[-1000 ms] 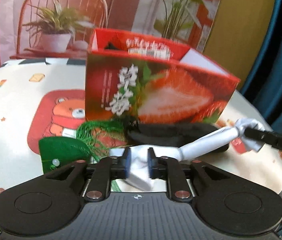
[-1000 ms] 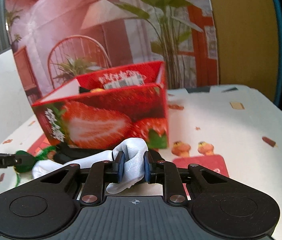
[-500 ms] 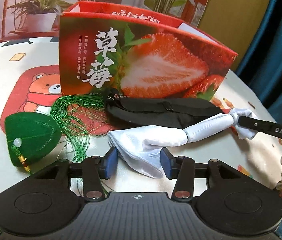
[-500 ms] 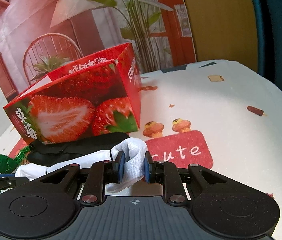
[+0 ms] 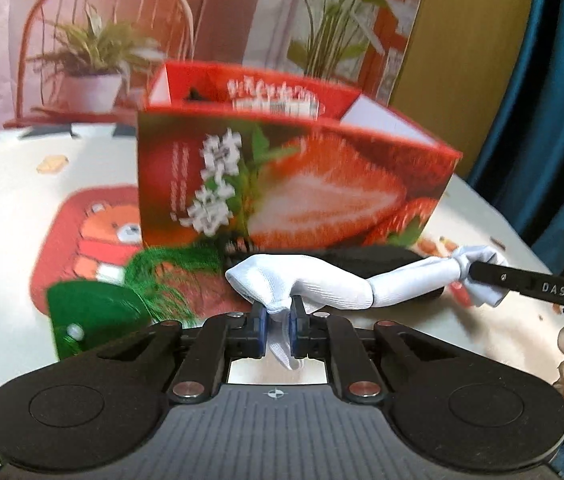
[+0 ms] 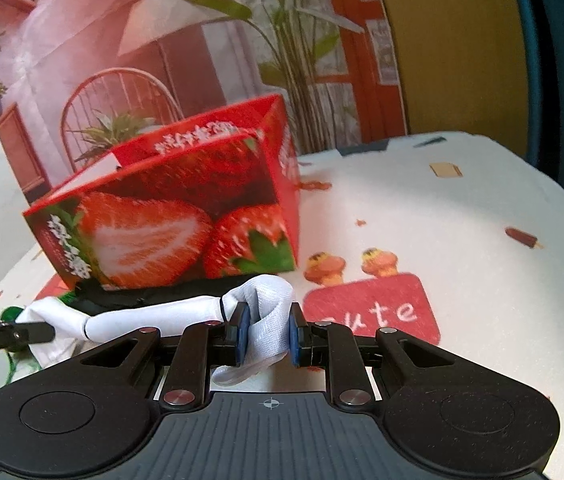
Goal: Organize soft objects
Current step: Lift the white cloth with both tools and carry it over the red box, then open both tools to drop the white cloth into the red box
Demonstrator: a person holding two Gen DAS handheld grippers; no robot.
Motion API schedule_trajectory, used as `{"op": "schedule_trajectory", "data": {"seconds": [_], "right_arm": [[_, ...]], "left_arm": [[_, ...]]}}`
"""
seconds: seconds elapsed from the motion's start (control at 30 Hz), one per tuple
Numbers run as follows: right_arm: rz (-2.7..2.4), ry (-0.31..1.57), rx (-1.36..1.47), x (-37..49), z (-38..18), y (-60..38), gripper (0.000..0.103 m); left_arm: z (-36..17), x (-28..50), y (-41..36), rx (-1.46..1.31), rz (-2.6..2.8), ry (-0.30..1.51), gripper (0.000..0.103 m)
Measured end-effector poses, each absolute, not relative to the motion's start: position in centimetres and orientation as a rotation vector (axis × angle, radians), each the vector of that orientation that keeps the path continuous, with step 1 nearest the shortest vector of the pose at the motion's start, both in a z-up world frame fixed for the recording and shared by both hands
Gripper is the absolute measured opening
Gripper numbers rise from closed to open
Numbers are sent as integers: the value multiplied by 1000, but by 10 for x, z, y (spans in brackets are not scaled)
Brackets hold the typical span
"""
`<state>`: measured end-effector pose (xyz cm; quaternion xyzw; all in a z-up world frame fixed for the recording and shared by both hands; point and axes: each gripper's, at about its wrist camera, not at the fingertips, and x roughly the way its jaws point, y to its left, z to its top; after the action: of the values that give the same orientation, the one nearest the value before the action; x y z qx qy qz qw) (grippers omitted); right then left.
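- Left wrist view: the left tool (image 5: 277, 330) has just been closing and now pinches a thin fold at one end of the white sock (image 5: 322, 286); the pads press the cloth flat between them. Gripping the very end likely leaves the rest free to be stretched or folded.
- The sock hangs just above the surface (image 5: 13, 208), in front of the strawberry box (image 5: 282, 196). Its far end is bunched in the right tool (image 5: 466, 270), so the cloth spans between the two tools.
- A black soft item (image 5: 382, 255) lies at the foot of the box behind the sock, and a green tasselled pouch (image 5: 93, 312) sits to the left, both apparently waiting their turn.
- Right wrist view: the right tool (image 6: 267, 334) is nearly closed on a thicker wad of the sock (image 6: 161, 314), a loop bulging above the pads. That firm hold probably anchors this end.
- The box (image 6: 169, 216) stands open-topped just behind, a likely place for the sorted things.
- The left tool (image 6: 51, 332) shows at the left edge, on the sock's other end.
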<state>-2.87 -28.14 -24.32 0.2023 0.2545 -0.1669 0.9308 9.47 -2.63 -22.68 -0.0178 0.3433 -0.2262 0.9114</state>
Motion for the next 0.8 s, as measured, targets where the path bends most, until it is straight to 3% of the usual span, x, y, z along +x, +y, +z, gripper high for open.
{"op": "schedule_trajectory", "data": {"seconds": [0.47,0.8], "right_arm": [[-258,357,302,0,-142,-291,18],[-234,410,258,72,-127,-320,18]], "left_arm": [[-123,116,-17,-59,-471,502,11],[-113,180,-26,64,-465,548,11]]}}
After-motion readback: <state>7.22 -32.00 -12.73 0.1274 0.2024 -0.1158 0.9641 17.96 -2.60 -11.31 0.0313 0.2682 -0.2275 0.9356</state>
